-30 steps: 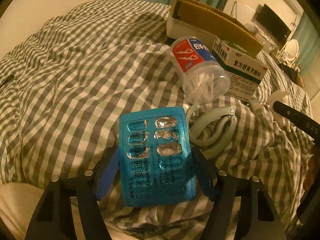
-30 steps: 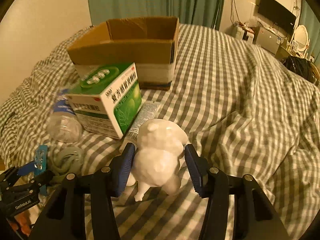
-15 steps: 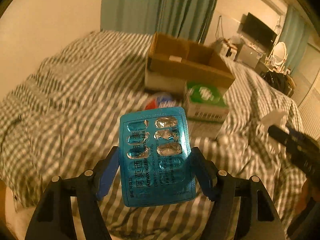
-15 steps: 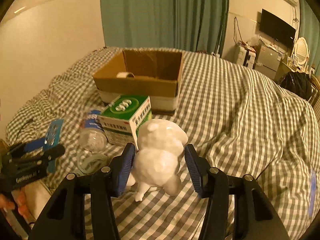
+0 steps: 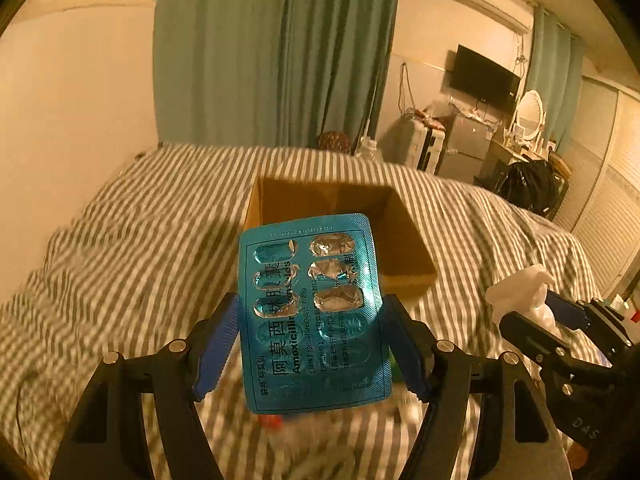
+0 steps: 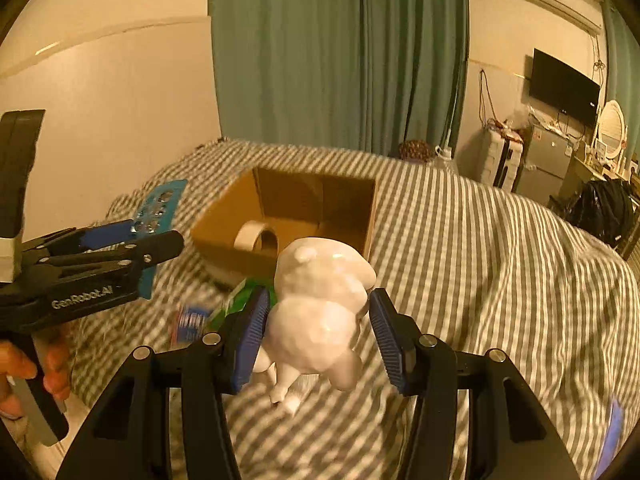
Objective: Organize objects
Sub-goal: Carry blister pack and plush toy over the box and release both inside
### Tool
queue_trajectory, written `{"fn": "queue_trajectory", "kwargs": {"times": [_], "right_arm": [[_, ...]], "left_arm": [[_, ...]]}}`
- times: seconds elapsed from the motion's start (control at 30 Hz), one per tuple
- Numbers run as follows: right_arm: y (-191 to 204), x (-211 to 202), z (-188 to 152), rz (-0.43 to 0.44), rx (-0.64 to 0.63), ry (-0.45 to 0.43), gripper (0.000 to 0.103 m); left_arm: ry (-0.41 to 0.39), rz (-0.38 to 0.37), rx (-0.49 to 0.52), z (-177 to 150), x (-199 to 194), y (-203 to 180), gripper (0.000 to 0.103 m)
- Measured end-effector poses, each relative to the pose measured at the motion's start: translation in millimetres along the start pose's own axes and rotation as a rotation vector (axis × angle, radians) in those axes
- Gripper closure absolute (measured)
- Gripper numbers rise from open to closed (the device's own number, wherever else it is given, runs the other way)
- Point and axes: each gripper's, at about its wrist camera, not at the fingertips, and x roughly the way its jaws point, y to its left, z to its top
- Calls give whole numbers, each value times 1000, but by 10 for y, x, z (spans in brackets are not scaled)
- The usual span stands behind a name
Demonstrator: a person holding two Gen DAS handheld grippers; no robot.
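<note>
Left claw (image 5: 312,340) clamped on blue blister pack (image 5: 312,312), right claw (image 6: 318,340) around white figurine (image 6: 320,308), above checked bedding.

Blue blister pack (image 5: 312,312) upright, partly emptied; white figurine (image 6: 320,312) aloft; open cardboard box (image 6: 304,216)

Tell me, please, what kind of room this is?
Most likely a bedroom in a home. A bed with a checked cover fills the view, green curtains hang behind it, and a wall television and a round vanity mirror stand to the side.
</note>
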Motion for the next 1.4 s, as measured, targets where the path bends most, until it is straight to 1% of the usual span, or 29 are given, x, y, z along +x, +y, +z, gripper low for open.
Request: {"fn": "queue_trajectory", "kwargs": {"times": [0.17,0.23,0.33,0.43,0.53,0.63,0.7,0.8,0.9,0.93,1.03,1.07,1.1,1.13,1.17,1.23,1.33,1.4], "right_arm": [[-76,207,416,-8,-9,-50,51],[-125,318,573,-2,-2,-63,51],[-189,487,764,4,21,-69,51],[-238,726,941,14,36,-61,51],[-271,1037,1057,4,37,-24,52],[-303,1305,1076,-8,44,9,52],[-335,1454,1056,0,55,35,52],[-397,1682,1055,19,84,70,52],[-407,1779,1048,10,93,94,51],[-366,1763,1037,9,91,108,51],[-358,1696,1021,3,96,109,50],[-340,1640,1013,2,95,105,42],[-331,1555,1009,-2,98,97,37],[-340,1484,1021,-5,101,90,32],[-349,1410,1035,-5,101,81,31],[-362,1224,1061,-7,96,68,30],[-373,898,1138,-35,83,44,25],[-372,614,1181,-58,78,19,23]], "left_arm": [[-27,4,30,404,253,-6,30],[-30,8,57,562,383,-19,30],[-39,21,91,721,559,-34,30],[-19,29,109,819,800,-30,30],[7,33,124,847,1061,-28,30],[41,36,118,810,1308,-12,30],[71,42,98,766,1475,18,30],[97,41,77,726,1631,39,30],[121,40,91,660,1699,28,30],[131,35,97,642,1707,24,30],[150,28,121,593,1682,-26,28],[157,30,127,577,1648,-45,23],[159,34,130,565,1601,-62,19],[155,45,129,559,1538,-75,12],[148,56,125,561,1485,-68,6],[129,76,111,562,1318,-65,1],[115,75,70,615,1054,-39,1],[85,76,38,673,812,-15,1]]}}
